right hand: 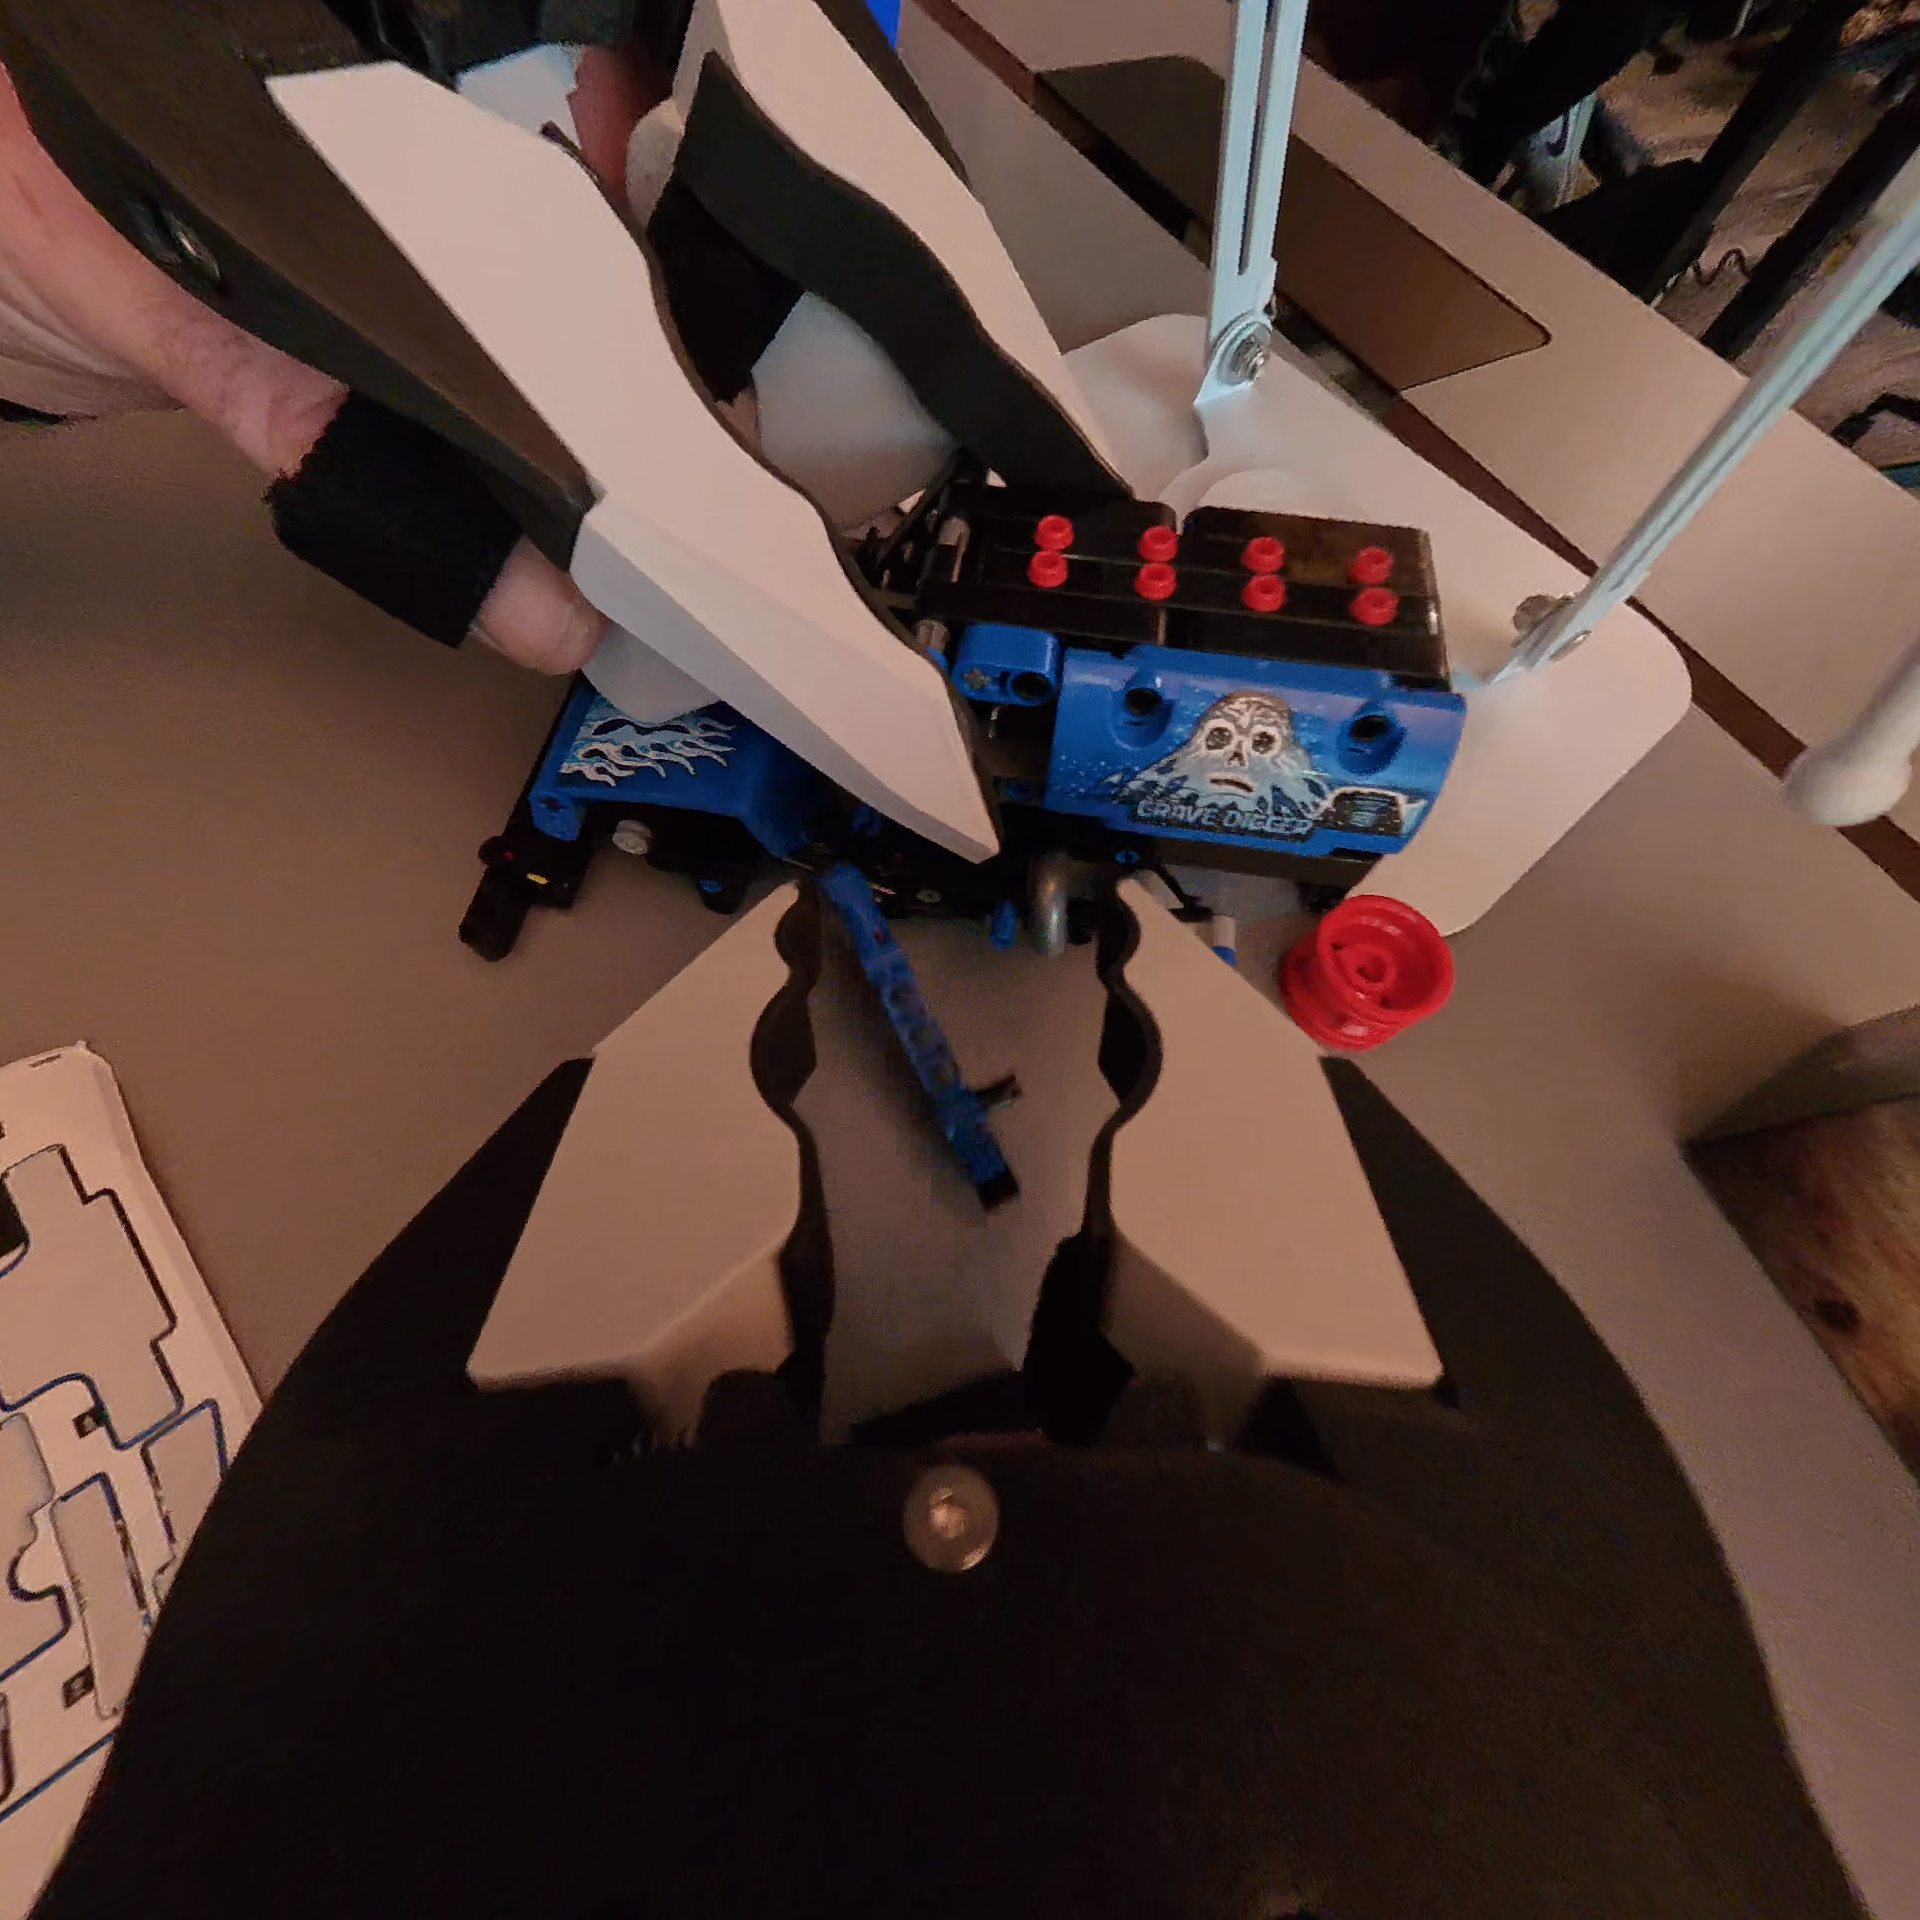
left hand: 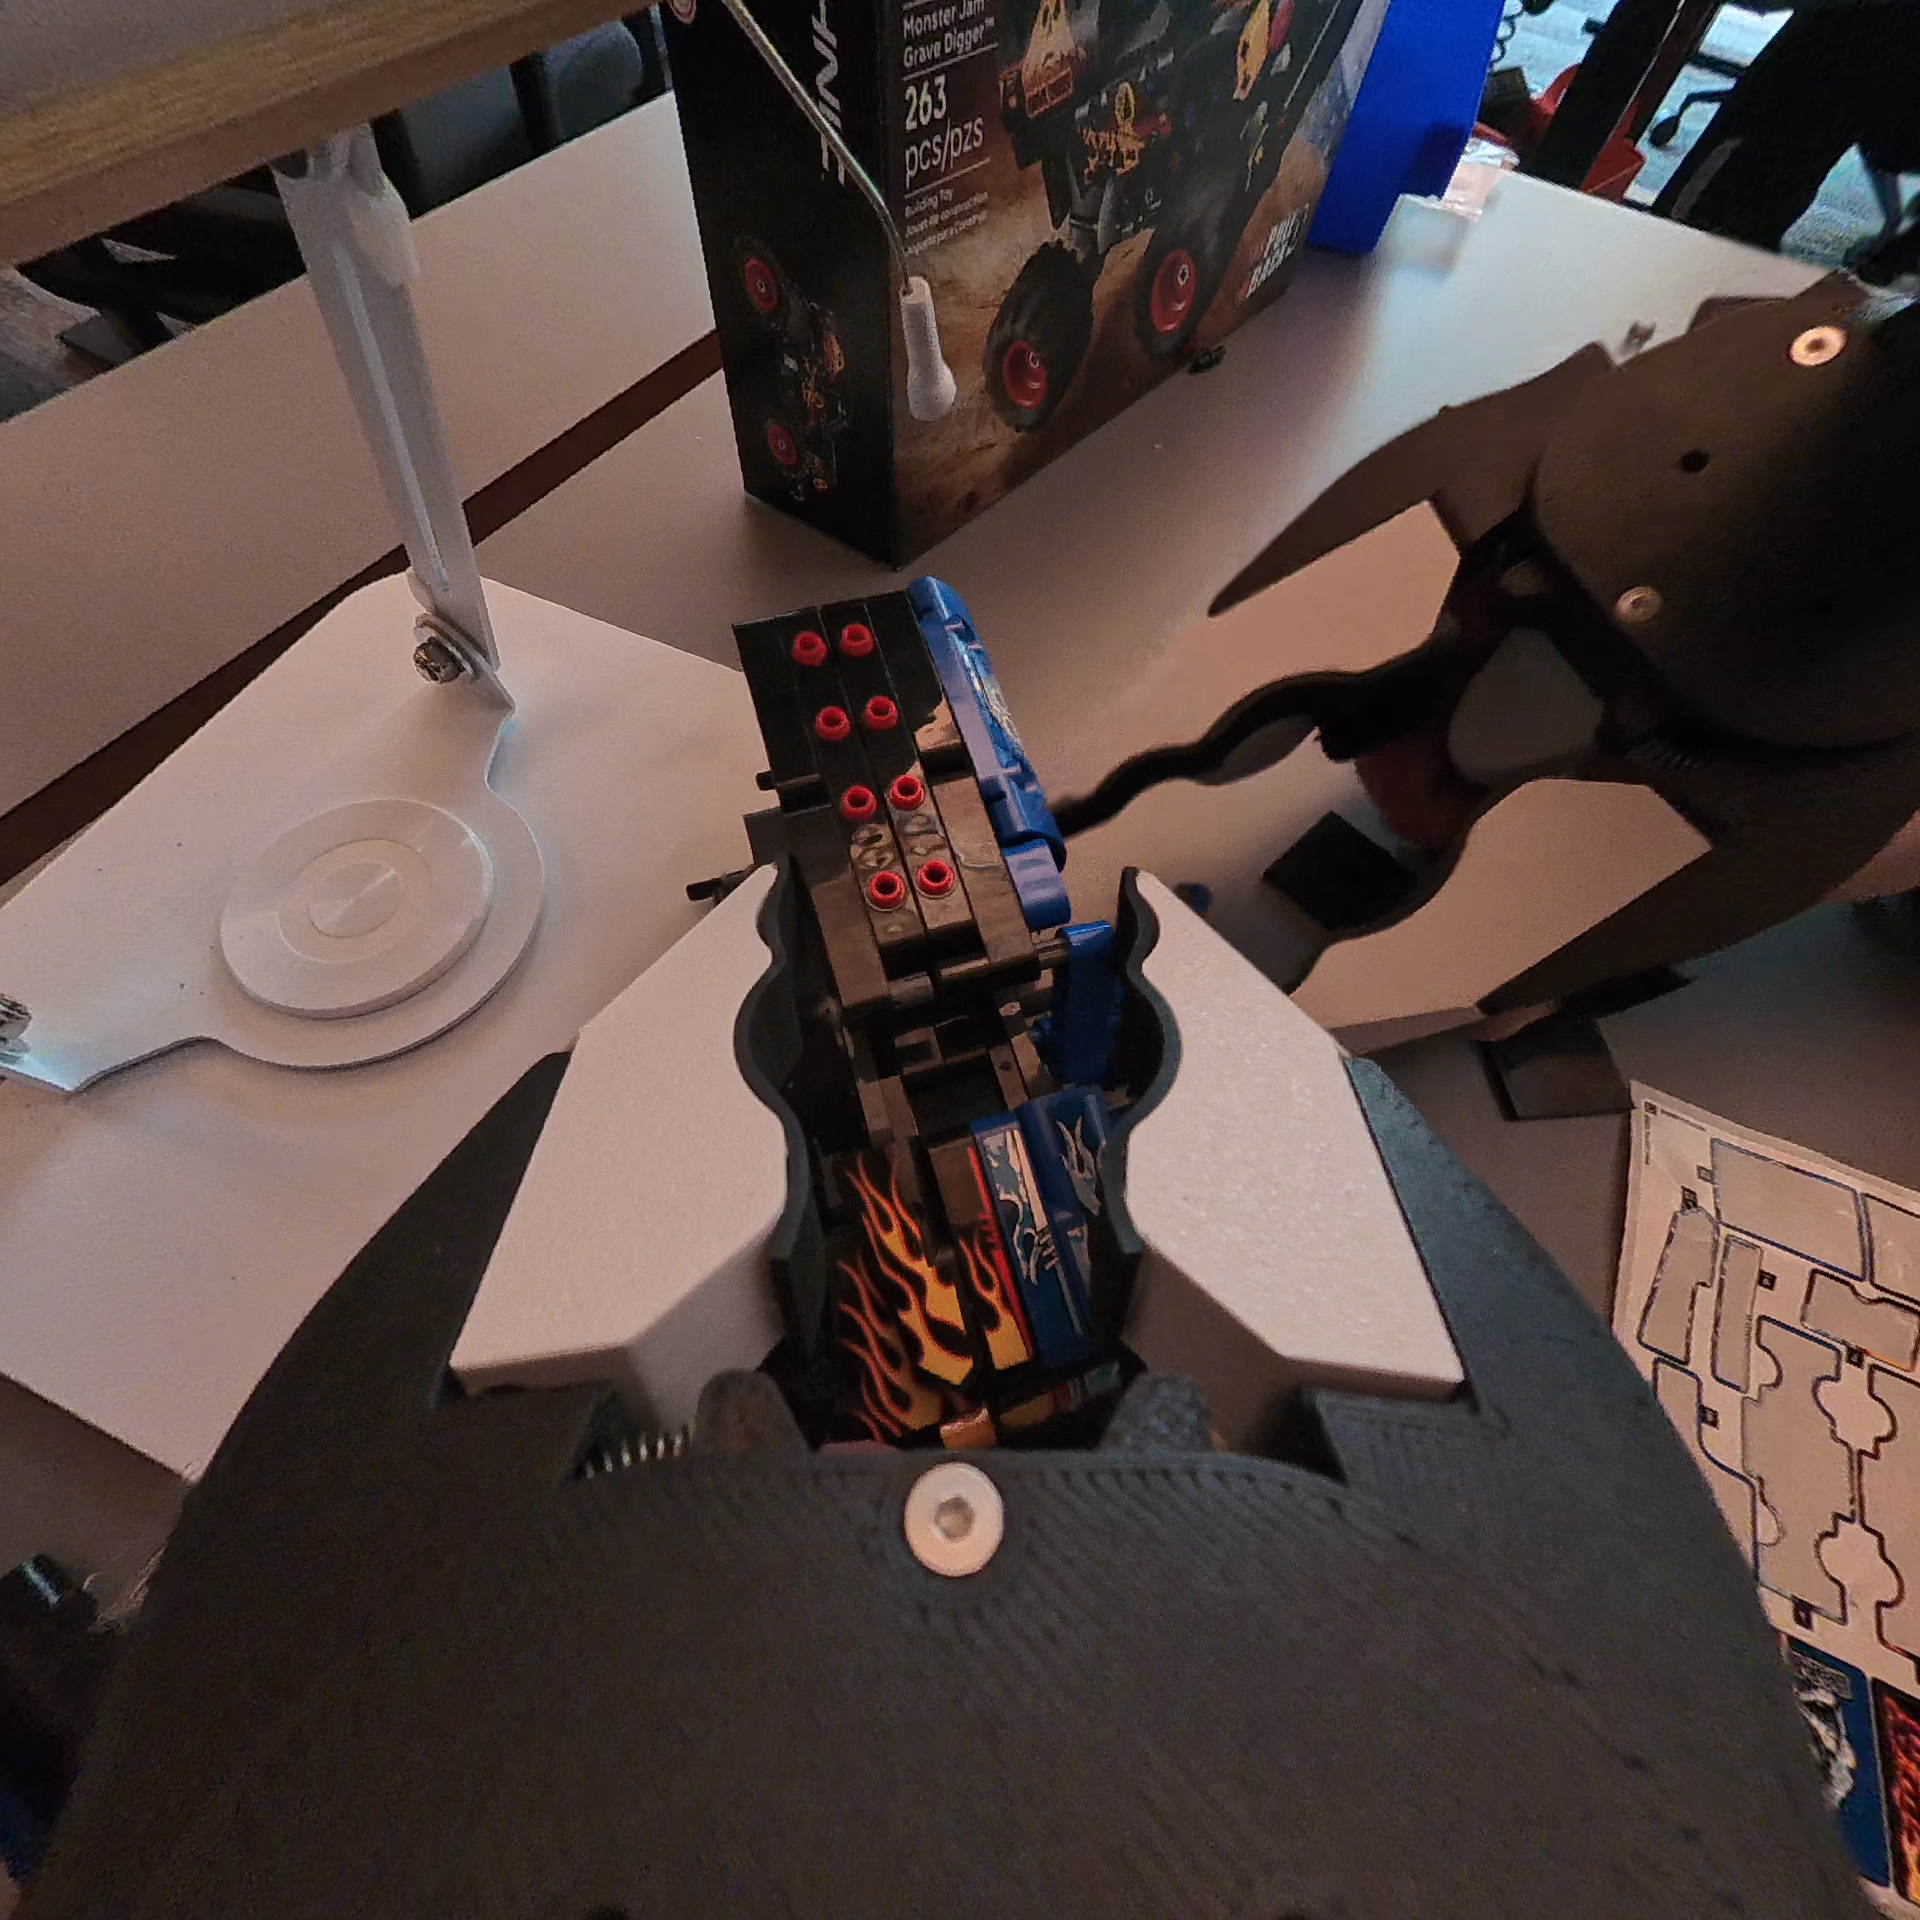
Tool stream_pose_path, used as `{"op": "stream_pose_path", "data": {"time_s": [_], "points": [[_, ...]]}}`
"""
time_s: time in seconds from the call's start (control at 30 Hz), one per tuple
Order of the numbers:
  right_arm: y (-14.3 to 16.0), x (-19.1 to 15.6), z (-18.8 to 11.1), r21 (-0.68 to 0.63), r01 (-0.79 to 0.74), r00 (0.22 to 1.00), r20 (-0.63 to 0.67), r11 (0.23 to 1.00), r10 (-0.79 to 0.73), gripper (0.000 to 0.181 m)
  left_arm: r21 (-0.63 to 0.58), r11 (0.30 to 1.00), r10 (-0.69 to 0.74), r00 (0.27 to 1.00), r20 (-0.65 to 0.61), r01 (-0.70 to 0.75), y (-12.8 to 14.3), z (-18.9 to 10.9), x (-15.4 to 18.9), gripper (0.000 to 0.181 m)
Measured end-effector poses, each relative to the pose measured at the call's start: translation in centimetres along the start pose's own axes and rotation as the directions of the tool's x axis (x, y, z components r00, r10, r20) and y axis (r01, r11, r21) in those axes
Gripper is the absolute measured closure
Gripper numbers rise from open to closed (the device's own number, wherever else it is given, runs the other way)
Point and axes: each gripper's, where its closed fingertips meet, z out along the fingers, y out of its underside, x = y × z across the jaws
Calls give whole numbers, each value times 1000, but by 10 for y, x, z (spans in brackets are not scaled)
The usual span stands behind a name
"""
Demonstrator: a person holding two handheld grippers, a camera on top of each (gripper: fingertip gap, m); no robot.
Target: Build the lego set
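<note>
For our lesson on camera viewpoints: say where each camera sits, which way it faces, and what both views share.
Left wrist view: on the left claw, looking along its fingers, shut on the truck model; right claw beyond.
Right wrist view: on the open right claw, facing the model; left claw and a hand show.
Shared: model, both claws, sticker sheet.

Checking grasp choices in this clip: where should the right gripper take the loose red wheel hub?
Across the red hub rims, from above, jaws spanning its width. It lies alone on the table, beside the truck body that the left gripper holds; the right gripper is open and empty.
</note>
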Motion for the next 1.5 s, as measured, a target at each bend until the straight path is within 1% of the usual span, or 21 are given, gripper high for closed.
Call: {"op": "stream_pose_path", "data": {"time_s": [0.07, 0.17, 0.27, 0.33, 0.37, 0.43, 0.47, 0.53, 0.57, 0.63, 0.7, 0.77, 0.8, 0.83, 0.9, 1.03, 1.23, 1.3, 1.37, 1.43, 1.5], "points": [[-1, -2, 0, -1, 11, 1000, -1, 1000, -11, 132, -1, 1000, 1, 1000, 1, -1, 0, 0, 0, 122], [6, 4, -7, -52, 34, 999, -15, 998, -35, 120, -5, 1000, -4, 1000, -4, 4, 0, -1, 0, 122], [9, 15, -21, -81, -17, 999, 27, 997, 19, 119, -38, 999, 17, 1000, 3, -17, 2, -5, -2, 122], [13, 21, -32, -102, -18, 999, 47, 995, 23, 124, -56, 998, 39, 998, 48, -36, 0, -11, -7, 104], [16, 25, -36, -108, -14, 999, 39, 994, 18, 127, -50, 996, 70, 995, 70, -67, -5, -16, -8, 102], [21, 29, -44, -114, -3, 998, 61, 993, 10, 130, -83, 978, 203, 969, 139, -193, -15, -28, -4, 101], [23, 29, -47, -119, 4, 997, 81, 993, 6, 131, -95, 962, 269, 950, 160, -256, -22, -32, 2, 99], [28, 33, -53, -142, 23, 996, 84, 990, -11, 133, -102, 910, 410, 907, 97, -401, -28, -31, 37, 107], [31, 37, -55, -155, 28, 997, 80, 988, -15, 134, -125, 873, 479, 877, 37, -472, -22, -26, 57, 115], [33, 44, -60, -147, 6, 997, 75, 989, 5, 137, -244, 798, 556, 829, -59, -552, 5, -8, 81, 124], [31, 48, -66, -122, -21, 996, 84, 992, 31, 141, -372, 702, 618, 779, -104, -607, 31, 10, 87, 129], [31, 50, -69, -113, -19, 996, 86, 993, 29, 142, -503, 634, 624, 772, -116, -588, 53, 21, 79, 135], [32, 50, -70, -114, -13, 996, 91, 993, 23, 143, -532, 633, 618, 781, -91, -563, 56, 26, 73, 150], [33, 48, -70, -114, -7, 995, 102, 993, 18, 144, -531, 652, 594, 800, -86, -541, 55, 30, 73, 157], [33, 44, -69, -113, 9, 993, 122, 994, 5, 145, -553, 655, 557, 824, -107, -515, 59, 32, 77, 171], [32, 31, -69, -107, 60, 984, 171, 992, -41, 145, -570, 653, 551, 829, -95, -499, 58, 34, 75, 174], [34, 11, -77, -107, 180, 958, 243, 978, -150, 144, -506, 768, 420, 905, -65, -392, 55, 31, 80, 175], [34, 5, -80, -100, 205, 949, 263, 974, -173, 143, -450, 828, 350, 935, -51, -334, 47, 26, 83, 175], [28, -1, -84, -57, 239, 941, 262, 969, -216, 138, -358, 900, 252, 967, -42, -250, 33, 17, 86, 175], [14, -9, -87, 24, 277, 932, 237, 960, -275, 130, -221, 968, 107, 992, -60, -118, 14, 3, 89, 175], [-3, -17, -89, 105, 305, 930, 182, 947, -320, 118, -80, 995, -69, 987, -146, 57, -7, -14, 95, 175]]}}
